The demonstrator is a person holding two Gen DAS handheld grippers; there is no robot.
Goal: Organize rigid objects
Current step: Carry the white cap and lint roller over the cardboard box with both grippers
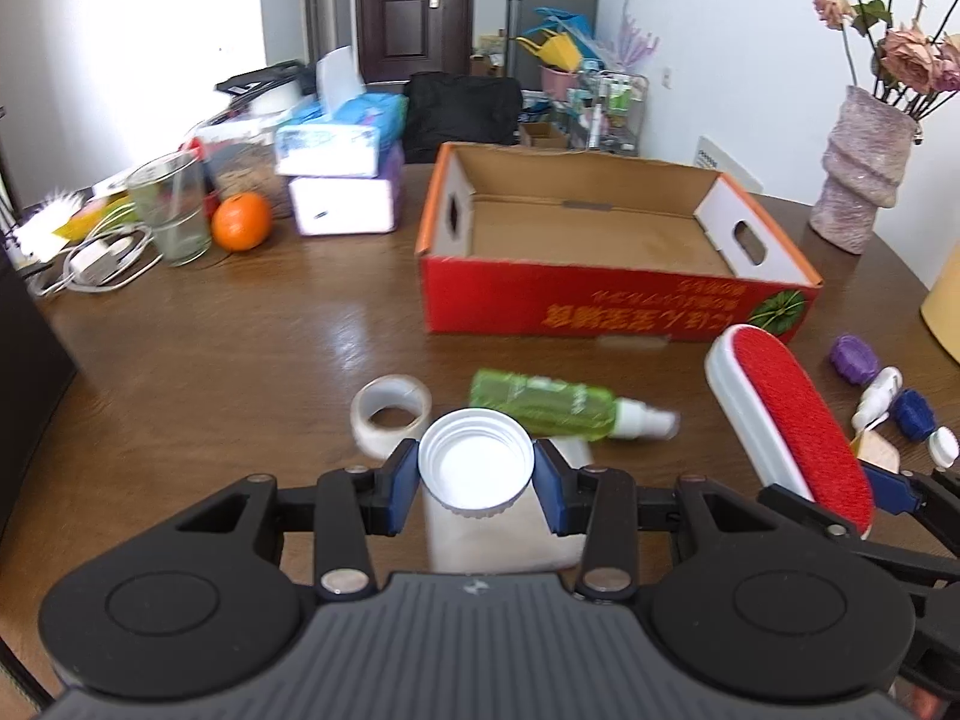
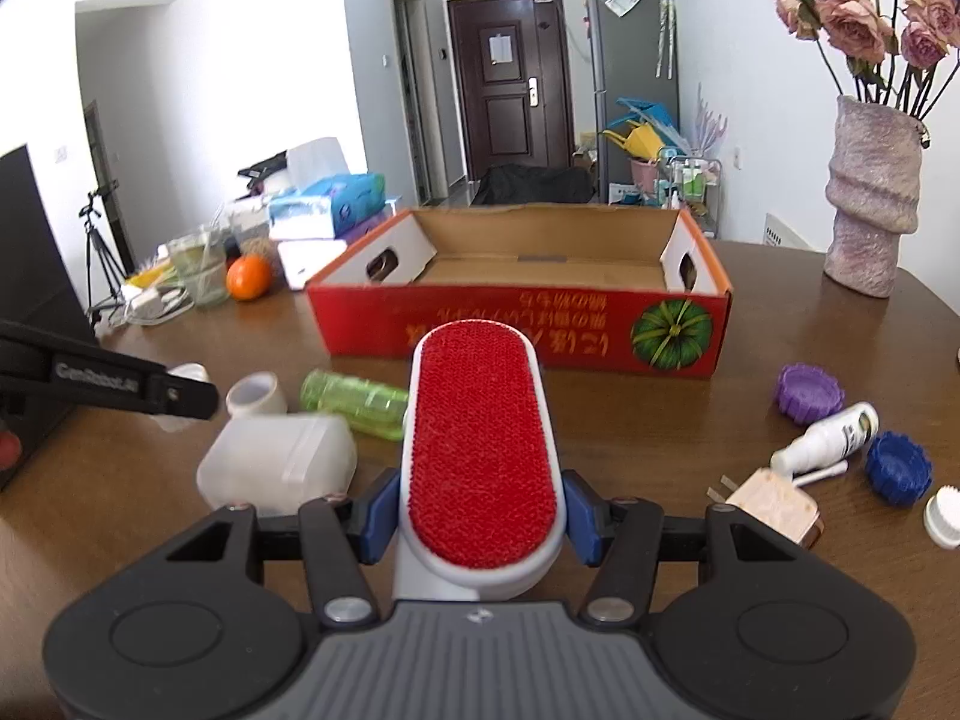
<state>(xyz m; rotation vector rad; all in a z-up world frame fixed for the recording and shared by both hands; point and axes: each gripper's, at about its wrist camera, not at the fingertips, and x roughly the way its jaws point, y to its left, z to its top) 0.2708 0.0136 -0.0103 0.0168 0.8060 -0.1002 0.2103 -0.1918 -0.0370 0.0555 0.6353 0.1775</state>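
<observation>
While both loads are clear of the wooden table (image 2: 600, 420), carry each one over the near red wall of the cardboard box (image 2: 522, 330) before lowering, and let go only once the item sits low over the box's brown floor; this is a judgement from the task, as the box stands empty and open-topped just beyond the loose items. Keep the lint brush (image 2: 483, 450) level during the carry, since it is long and its far end reaches well ahead of the jaws toward the box. The right gripper (image 2: 480, 519) is clamped on the brush's white body near its rear end, one blue pad pressing each side, red face up. Keep the white plastic jar (image 1: 474, 468) upright as well, because its mouth is open. The left gripper (image 1: 477, 483) is clamped on the jar at its ribbed neck, a pad on each side, with the jar body hanging below the fingers. Avoid the green spray bottle (image 1: 543, 405) and the tape roll (image 1: 390, 414), which lie on the table just ahead of the jar, between it and the box.
</observation>
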